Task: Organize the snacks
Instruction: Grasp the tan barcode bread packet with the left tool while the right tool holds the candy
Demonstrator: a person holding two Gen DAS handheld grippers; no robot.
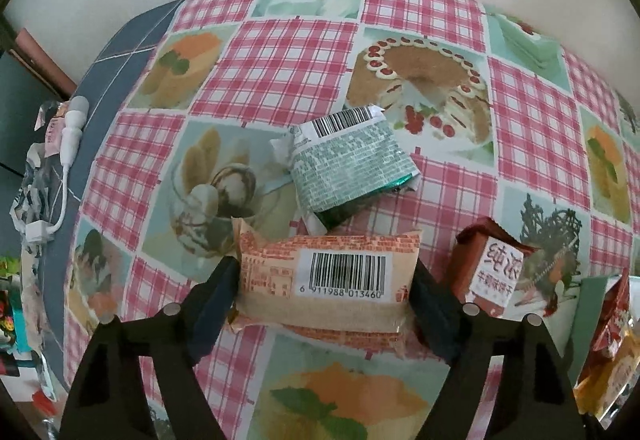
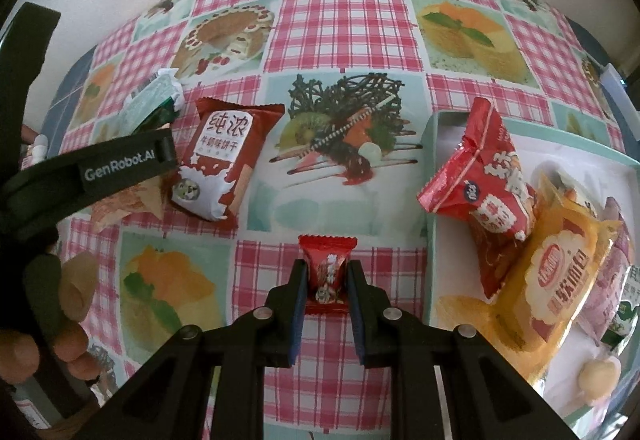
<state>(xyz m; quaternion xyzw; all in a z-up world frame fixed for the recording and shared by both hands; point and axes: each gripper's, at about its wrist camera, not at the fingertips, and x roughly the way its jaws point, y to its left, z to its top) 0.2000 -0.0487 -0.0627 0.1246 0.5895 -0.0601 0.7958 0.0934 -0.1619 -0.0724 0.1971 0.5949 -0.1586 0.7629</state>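
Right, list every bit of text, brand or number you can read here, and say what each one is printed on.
"6 911988 013460": barcode on the orange packet between the left gripper fingers.
"纯浓": brown milk biscuit packet; smaller lines below are blurred.
"GenRobot.AI": strap on the left gripper.
"软面包": yellow bread packet in the tray.
Green packet: barcode and print too small.
Small red packet in the right gripper: unreadable.

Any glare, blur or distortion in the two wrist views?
Left wrist: heavy fisheye bowing of the tablecloth, dark vignette corners, barcode on the orange packet sharp. Right wrist: same bowing, mild glare on the red bag, soft edges.
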